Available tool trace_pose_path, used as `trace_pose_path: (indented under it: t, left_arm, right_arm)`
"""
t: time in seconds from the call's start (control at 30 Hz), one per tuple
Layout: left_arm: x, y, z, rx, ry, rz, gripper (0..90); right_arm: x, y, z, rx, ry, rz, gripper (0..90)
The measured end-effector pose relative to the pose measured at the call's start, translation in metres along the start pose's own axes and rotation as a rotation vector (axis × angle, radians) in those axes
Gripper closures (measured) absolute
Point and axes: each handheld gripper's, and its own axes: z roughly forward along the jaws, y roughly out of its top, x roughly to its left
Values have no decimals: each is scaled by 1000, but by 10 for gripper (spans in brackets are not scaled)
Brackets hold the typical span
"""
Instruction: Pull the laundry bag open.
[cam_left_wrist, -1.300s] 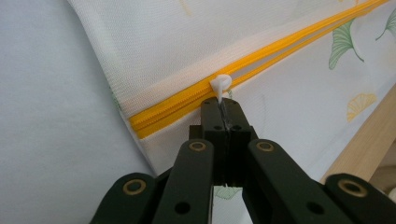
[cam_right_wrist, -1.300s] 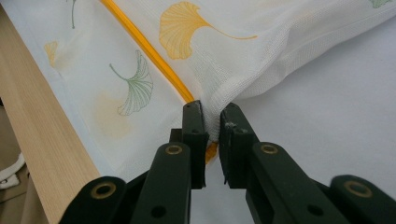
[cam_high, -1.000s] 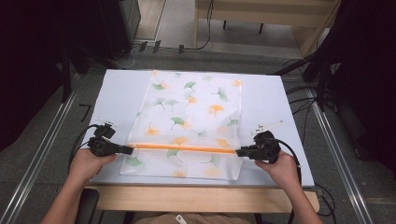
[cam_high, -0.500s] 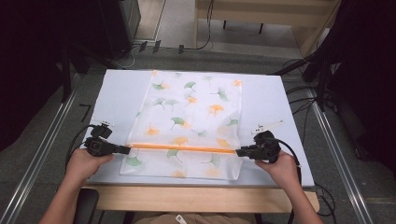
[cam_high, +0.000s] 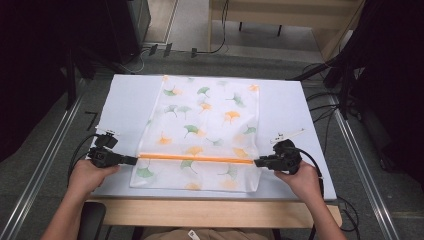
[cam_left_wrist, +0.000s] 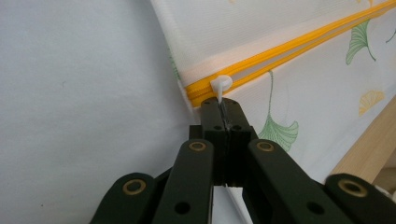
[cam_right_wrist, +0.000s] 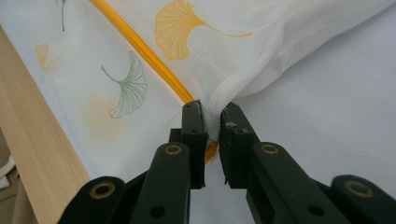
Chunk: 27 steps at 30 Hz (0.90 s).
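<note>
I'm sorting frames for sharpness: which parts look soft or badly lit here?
High view: the table is evenly lit, its surroundings nearly black. Left gripper view: the zipper pull is sharp, the near linkages soft. Right gripper view: the mesh bag is crisp, without glare.

left gripper (cam_high: 131, 160): fingers pressed together, pointing inward | right gripper (cam_high: 258, 162): fingers nearly together, pointing inward | forearms low

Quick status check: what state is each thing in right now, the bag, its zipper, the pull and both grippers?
White mesh laundry bag with ginkgo-leaf print: flat on the table.
Orange zipper: closed along its visible length.
White zipper pull: at the left end, pinched.
Left gripper: shut on the pull.
Right gripper: shut on the bag's corner.
</note>
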Motion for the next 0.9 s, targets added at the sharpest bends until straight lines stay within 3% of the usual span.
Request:
trace_pose_path:
  t: [0.3,0.43,0.77,0.9]
  left_arm:
    - [-2,1,2,4,3,5,900]
    - [-7,2,4,15,14,27,900]
    - [-16,1,10,32,1,50,900]
    - [-15,1,11,23,-5,42,900]
  right_arm:
    - [-8,-2,-1,-7,-16,24,834]
    - [-10,-2,-1,-8,-45,28,834]
    - [-23,-2,1,5,-76,81,831]
    - [-24,-2,3,4,-76,80,830]
